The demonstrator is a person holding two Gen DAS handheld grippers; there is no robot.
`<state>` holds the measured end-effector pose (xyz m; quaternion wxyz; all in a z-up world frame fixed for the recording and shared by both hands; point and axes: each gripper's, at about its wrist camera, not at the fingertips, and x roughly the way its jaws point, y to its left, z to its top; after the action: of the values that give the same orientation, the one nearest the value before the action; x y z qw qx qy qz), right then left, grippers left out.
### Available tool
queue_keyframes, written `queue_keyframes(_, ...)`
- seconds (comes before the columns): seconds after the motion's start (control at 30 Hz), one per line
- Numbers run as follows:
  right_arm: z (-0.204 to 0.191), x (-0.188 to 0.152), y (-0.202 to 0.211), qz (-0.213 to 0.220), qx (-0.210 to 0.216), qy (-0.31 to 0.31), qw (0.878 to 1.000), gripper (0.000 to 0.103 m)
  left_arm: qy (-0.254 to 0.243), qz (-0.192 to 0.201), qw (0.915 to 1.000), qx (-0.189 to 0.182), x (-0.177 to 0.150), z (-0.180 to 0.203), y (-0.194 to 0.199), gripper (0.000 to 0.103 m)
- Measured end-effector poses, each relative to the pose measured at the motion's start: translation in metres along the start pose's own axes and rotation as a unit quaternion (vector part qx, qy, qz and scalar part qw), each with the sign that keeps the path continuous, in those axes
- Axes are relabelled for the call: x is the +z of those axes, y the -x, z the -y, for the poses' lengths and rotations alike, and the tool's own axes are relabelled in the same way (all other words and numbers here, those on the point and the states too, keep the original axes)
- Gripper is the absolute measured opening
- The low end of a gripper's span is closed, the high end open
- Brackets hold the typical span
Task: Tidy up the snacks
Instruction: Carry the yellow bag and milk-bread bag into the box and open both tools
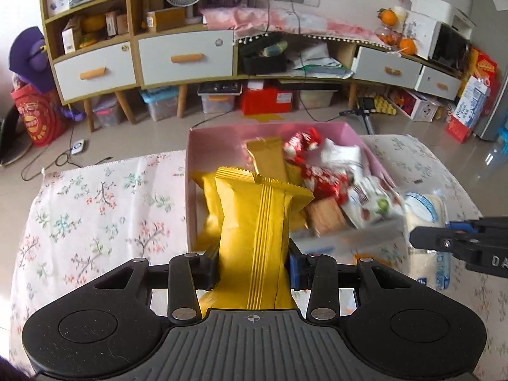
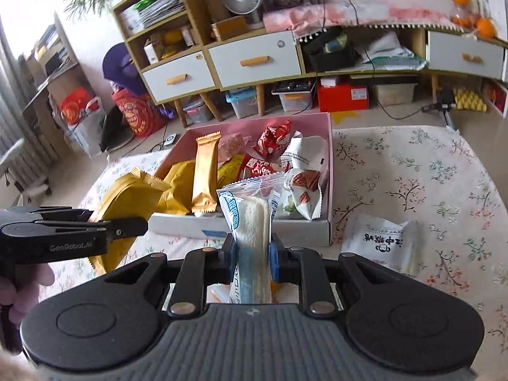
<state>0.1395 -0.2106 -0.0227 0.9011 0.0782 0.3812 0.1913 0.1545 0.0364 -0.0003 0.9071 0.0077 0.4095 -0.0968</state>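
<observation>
Two packets held, both near edge of pink box [image 2: 327, 171], w/ box ahead of the jaws.
Left gripper [image 1: 254, 265] clamps yellow packet [image 1: 254, 219], right gripper [image 2: 252, 258] clamps clear sandwich-cake packet [image 2: 250, 219]; each long axis points fwd toward the box; white packet [image 2: 381, 243] lies on cloth right of the box.

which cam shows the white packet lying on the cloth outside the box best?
Right wrist: the white packet lies in full view on the floral cloth, right of the pink box. Left wrist doesn't show it.
</observation>
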Motion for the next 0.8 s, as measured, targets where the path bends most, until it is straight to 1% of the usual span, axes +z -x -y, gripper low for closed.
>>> queue_keyframes(0.07,0.001,0.005,-0.004,0.004,0.001,-0.009,1.0,0.018,0.002,-0.009,1.0,0.002,0.012,-0.006,-0.009,0.037)
queue_keyframes(0.13,0.0,0.01,-0.009,0.009,0.0,-0.012,1.0,0.018,-0.003,-0.013,0.9998,0.013,0.022,-0.01,-0.017,0.037)
queue_keyframes(0.3,-0.005,0.021,-0.027,0.008,-0.009,-0.006,1.0,0.018,0.001,-0.032,0.9994,0.015,0.044,-0.021,-0.043,0.037)
queue_keyframes(0.43,-0.009,0.03,-0.042,0.008,-0.014,0.002,1.0,0.018,0.007,-0.042,0.9989,0.021,0.053,-0.026,-0.059,0.037)
queue_keyframes(0.63,-0.015,0.041,-0.058,0.01,-0.015,0.02,1.0,0.018,-0.024,-0.048,0.9978,0.038,0.059,-0.023,-0.077,0.037)
queue_keyframes(0.8,-0.017,0.049,-0.07,0.006,-0.028,0.027,0.999,0.018,-0.024,-0.046,0.9977,0.045,0.066,-0.022,-0.086,0.037)
